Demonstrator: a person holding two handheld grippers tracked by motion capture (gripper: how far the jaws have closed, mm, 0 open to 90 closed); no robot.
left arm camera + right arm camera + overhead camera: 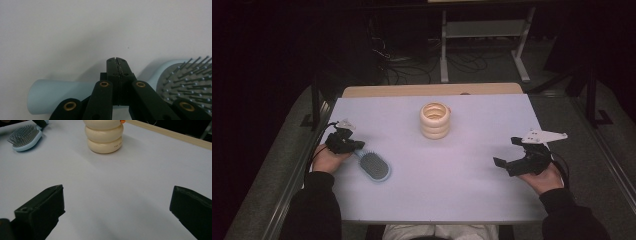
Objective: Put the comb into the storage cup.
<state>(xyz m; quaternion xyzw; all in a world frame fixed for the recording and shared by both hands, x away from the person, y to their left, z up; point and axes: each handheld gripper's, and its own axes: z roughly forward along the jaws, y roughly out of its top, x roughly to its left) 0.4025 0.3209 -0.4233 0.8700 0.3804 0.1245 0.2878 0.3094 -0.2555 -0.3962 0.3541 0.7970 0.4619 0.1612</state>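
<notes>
A light-blue hairbrush (374,166) lies bristles-up at the left of the white table (447,195), its handle pointing toward my left gripper (347,144). In the left gripper view the jaws of the left gripper (116,60) are pressed flat together with nothing between them; the hairbrush handle (45,95) runs crosswise under them and the bristled head (187,82) shows at the right. My right gripper (508,151) rests at the right side, open. In the right gripper view the right gripper (117,202) stands wide open over bare table, facing the cream ring stack (105,137) and the hairbrush (23,137).
The cream ring stack (435,120) stands upright at the table's middle back. A wooden strip (432,90) borders the far edge. Beyond it are a white desk frame (482,30) and cables on the floor. Metal rails run along both sides of the table.
</notes>
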